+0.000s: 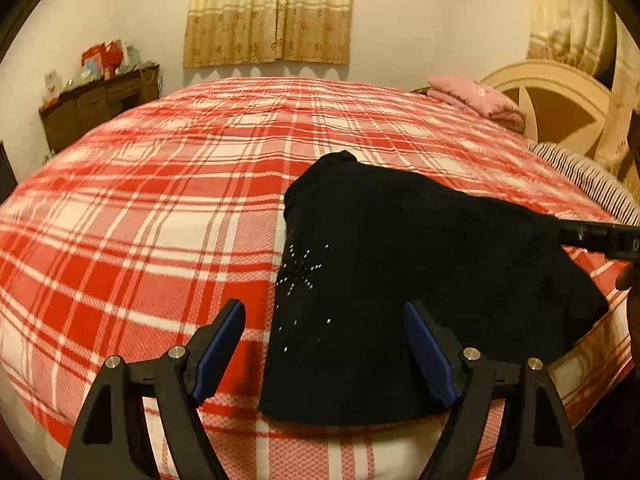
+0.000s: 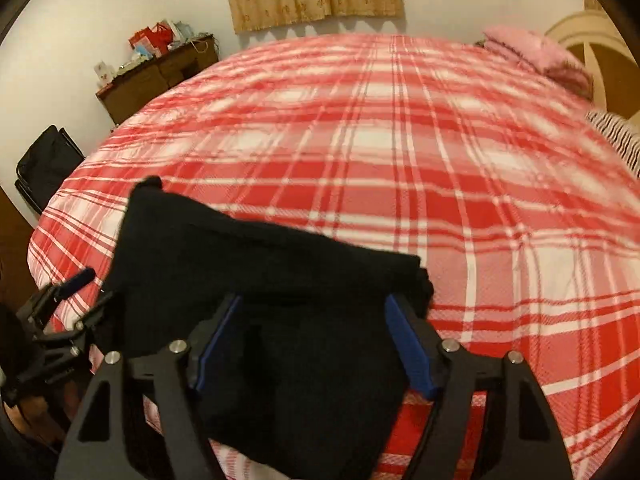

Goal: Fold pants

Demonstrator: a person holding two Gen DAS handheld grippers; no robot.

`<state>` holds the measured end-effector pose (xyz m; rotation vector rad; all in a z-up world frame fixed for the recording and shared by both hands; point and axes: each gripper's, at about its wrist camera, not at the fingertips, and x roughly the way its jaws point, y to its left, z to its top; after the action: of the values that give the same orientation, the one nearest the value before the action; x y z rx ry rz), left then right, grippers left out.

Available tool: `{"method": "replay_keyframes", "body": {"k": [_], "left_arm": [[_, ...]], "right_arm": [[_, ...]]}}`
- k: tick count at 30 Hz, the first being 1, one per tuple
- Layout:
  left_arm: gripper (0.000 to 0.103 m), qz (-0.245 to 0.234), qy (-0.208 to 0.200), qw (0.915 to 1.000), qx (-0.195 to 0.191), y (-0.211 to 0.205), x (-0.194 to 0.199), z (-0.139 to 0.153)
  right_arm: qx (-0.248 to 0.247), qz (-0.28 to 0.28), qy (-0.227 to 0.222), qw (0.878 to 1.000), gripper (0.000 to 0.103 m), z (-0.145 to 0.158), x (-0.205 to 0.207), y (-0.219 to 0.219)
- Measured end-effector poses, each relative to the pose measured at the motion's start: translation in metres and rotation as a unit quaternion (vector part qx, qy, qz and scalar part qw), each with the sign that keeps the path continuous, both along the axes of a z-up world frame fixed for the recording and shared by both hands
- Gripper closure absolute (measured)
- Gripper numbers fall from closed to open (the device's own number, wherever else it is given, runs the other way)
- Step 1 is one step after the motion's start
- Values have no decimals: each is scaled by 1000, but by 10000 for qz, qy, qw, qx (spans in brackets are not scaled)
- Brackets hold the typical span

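Silver studs (image 1: 303, 270) on black pants (image 1: 400, 280) only before the wide-spread left tongs (image 1: 325, 354); right tongs (image 2: 316, 344) likewise spread, cloth between, low over the bed (image 2: 440, 160).

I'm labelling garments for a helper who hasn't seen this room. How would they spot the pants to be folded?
Find the big bed with the red-and-white plaid cover. The pants lie in a heap at its near edge, between both open grippers. They are the only black cloth there, with small silver studs; the other garment is pink, by the headboard.

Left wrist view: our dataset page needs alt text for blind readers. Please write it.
Black pants lie bunched on a red plaid bedspread, between the open left gripper's blue pads. The right gripper reaches in from the right edge.
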<state>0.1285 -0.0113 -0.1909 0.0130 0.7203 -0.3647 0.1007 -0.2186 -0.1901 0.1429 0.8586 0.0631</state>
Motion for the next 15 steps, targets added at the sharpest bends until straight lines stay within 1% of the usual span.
{"method": "replay_keyframes", "body": {"k": [2,4,6,8,11,14,15], "left_arm": [[21,12,-6,10000,3,2,-1,0],[21,-15,10,10000,39,3,-2,-3],[21,-35,111,9999,31,3,0,-9],[21,-80,206,9998,-32,5,-1,-16],[17,-81,200,9997,-111,7,-2,-19],[16,-103,204,9996,-191,11,-2,-21],[16,-105,215,9995,-223,12,-2,-22]], "right_arm": [[101,251,-108,9996,27,11,3,14],[320,571,-116,9978,27,19,13,29],[575,875,-148,9944,27,25,29,50],[607,1047,-163,9925,27,27,49,74],[615,1244,27,9903,27,22,73,111],[344,1457,419,9878,27,8,101,145],[285,1512,592,9863,30,1,105,152]]}}
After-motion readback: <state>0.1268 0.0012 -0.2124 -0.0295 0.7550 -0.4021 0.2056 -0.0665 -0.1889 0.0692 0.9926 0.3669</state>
